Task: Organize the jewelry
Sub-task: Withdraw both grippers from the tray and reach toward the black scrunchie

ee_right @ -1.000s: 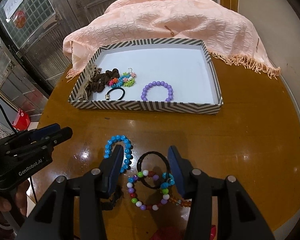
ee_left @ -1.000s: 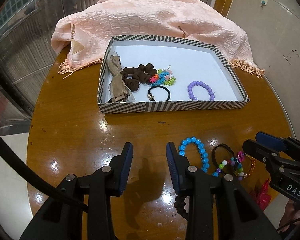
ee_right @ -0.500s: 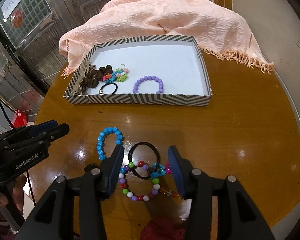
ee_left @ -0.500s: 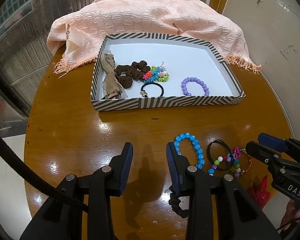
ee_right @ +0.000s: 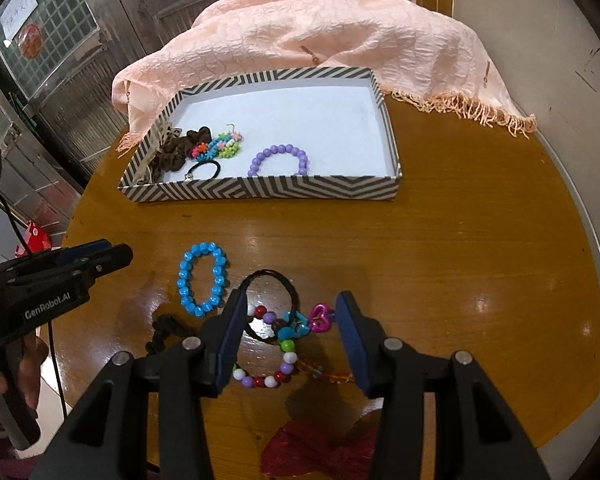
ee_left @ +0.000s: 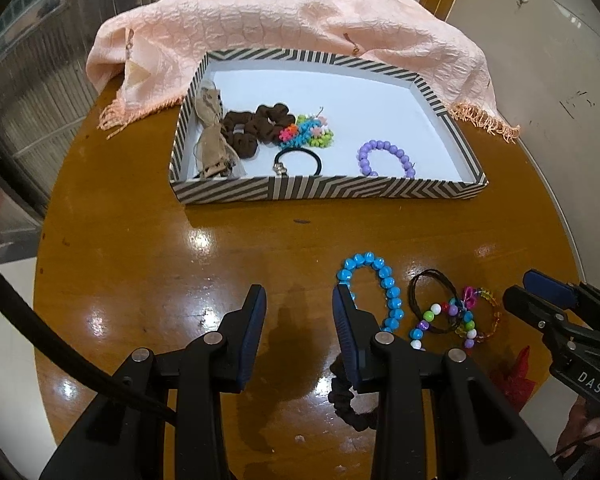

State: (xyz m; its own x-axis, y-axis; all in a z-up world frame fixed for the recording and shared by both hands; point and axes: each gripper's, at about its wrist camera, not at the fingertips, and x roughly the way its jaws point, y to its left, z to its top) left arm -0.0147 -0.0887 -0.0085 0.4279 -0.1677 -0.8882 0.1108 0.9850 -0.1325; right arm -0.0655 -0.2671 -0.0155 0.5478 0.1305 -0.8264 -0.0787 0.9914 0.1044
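Observation:
A striped box on the round wooden table holds a purple bead bracelet, a black hair tie, a brown scrunchie and colourful pieces. On the table in front lie a blue bead bracelet, a black cord loop and a multicolour bead bracelet with a pink heart. My right gripper is open over that cluster, and its pads press on nothing. My left gripper is open over bare wood, left of the blue bracelet.
A peach fringed cloth is draped behind the box. A dark scrunchie lies under my left gripper's right finger. A red bow sits at the near table edge. A hand holds the left gripper handle.
The right gripper has drifted slightly back toward the near edge, so the box looks farther and the bead cluster sits deeper between its fingers. Neither gripper's opening has changed.

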